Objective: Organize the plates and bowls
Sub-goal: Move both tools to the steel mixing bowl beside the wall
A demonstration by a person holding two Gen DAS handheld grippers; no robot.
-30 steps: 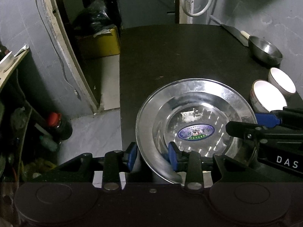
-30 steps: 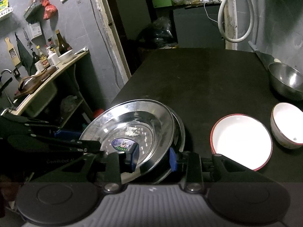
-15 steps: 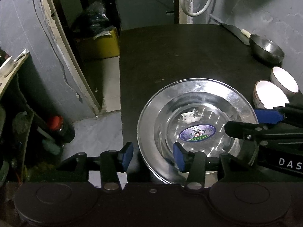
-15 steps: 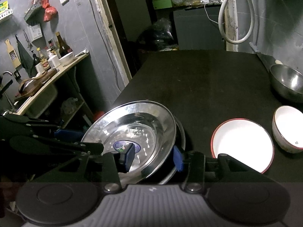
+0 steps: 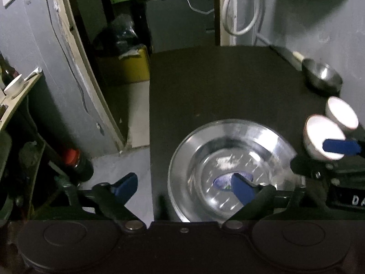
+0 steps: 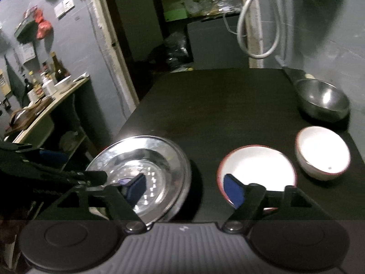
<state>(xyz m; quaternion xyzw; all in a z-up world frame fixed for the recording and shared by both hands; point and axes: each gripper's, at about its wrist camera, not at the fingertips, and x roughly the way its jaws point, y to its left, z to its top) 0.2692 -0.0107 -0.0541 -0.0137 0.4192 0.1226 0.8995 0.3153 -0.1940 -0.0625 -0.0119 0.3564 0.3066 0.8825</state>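
A shiny steel plate (image 5: 228, 141) lies flat near the left front edge of the black table (image 5: 228, 86). My left gripper (image 5: 183, 189) hovers at the plate's near left rim. Its jaws are opening: one pad hangs past the table's edge, the other over the plate's middle, neither touching. In the right wrist view my right gripper (image 6: 185, 190) straddles the steel plate's (image 6: 159, 150) right rim. It too is opening, one pad over the plate's centre, the other over a red-rimmed white bowl (image 6: 257, 166). A smaller white bowl (image 6: 324, 153) and a steel bowl (image 6: 324, 100) stand further right.
A knife (image 5: 287, 54) lies along the grey wall at the table's far right. Left of the table the floor drops away, with a red-capped bottle (image 5: 73, 157) and a yellow box (image 5: 134, 68). A side counter with bottles (image 6: 45, 86) stands far left.
Both grippers were shut on the steel plate's rim, holding it tilted. Their jaws have spread wide and let go, and the plate has settled flat on the table.
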